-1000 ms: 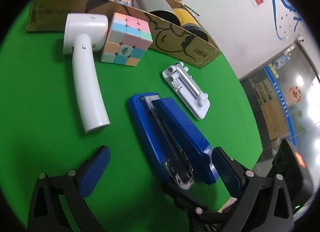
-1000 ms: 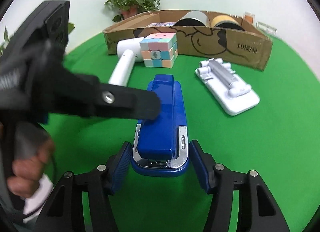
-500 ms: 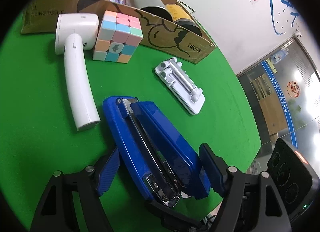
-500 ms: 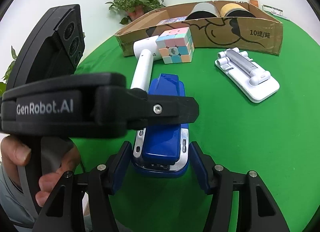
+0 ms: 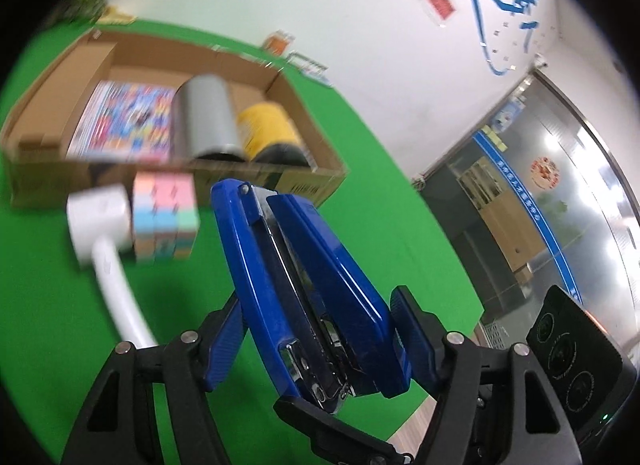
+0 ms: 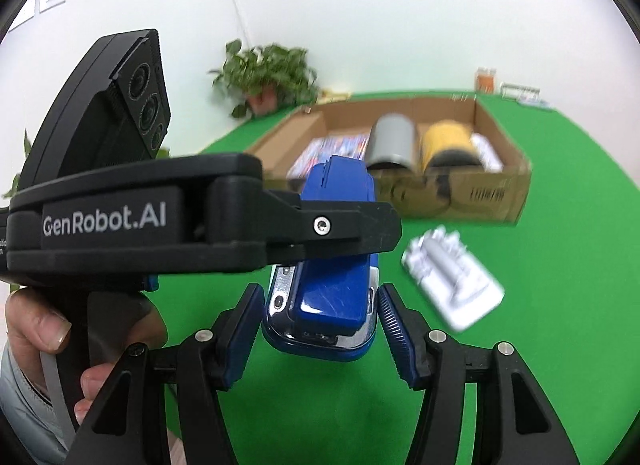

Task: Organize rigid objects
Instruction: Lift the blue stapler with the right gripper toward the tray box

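A blue stapler [image 5: 304, 265] hangs above the green table, held from two ends. My left gripper [image 5: 316, 329] has its jaws closing, and both blue pads press on the stapler's sides near the hinge end. In the right wrist view the stapler's [image 6: 332, 293] rear end sits between the pads of my right gripper [image 6: 320, 331], which is shut on it. The left tool's black housing [image 6: 120, 221] crosses in front of the stapler there. An open cardboard box [image 5: 312, 181] lies beyond, with a grey cylinder [image 5: 208, 121], a yellow can [image 5: 268, 129] and a colourful booklet [image 5: 128, 121] inside.
A pastel puzzle cube [image 5: 164, 217] and a white handheld device [image 5: 100, 225] lie in front of the box. To the right lies a white folding stand [image 6: 452, 285]. A potted plant [image 6: 272, 77] stands at the back. A person's hand [image 6: 36, 329] grips the left tool.
The left jaws have narrowed onto the stapler. Both grippers have risen and lifted it off the green cloth, and the box's inside now shows.
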Demonstrator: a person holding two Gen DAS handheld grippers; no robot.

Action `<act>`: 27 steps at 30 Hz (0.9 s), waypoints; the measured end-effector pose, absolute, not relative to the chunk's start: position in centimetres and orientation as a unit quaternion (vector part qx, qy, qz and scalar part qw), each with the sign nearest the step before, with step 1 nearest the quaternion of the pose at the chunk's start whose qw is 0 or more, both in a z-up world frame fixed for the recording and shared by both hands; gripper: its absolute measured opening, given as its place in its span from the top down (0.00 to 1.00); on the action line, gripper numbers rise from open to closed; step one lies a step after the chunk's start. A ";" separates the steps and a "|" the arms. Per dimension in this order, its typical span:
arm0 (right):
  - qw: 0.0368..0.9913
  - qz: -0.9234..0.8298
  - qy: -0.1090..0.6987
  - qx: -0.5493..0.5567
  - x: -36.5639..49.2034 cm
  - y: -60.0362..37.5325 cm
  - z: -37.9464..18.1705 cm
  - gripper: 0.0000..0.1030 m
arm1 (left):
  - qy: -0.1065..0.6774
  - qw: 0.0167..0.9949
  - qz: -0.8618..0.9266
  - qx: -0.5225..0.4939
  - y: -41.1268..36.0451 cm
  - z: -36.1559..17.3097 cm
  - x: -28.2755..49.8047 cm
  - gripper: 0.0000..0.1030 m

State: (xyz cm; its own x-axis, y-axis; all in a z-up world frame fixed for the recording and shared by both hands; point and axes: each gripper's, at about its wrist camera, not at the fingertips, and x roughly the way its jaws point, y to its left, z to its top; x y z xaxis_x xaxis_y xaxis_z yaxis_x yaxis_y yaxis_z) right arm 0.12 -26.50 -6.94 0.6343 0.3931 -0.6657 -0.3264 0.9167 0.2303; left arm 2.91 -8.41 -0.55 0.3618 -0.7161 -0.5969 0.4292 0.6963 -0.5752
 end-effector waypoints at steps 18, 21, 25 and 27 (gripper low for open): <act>0.921 0.168 0.349 0.029 6.2 -25.2 -1.0 0.46 | 0.407 0.811 -0.393 -0.148 -7.8 4.2 8.4 0.35; 0.921 0.166 0.352 0.022 7.0 -24.8 -0.6 0.46 | 0.407 0.808 -0.396 -0.156 -7.3 4.3 9.1 0.35; 0.921 0.169 0.351 0.013 8.2 -23.8 0.0 0.46 | 0.403 0.812 -0.394 -0.151 -6.5 5.2 10.0 0.35; 0.921 0.174 0.349 0.011 9.1 -23.2 0.4 0.46 | 0.401 0.816 -0.390 -0.149 -5.9 5.6 10.6 0.35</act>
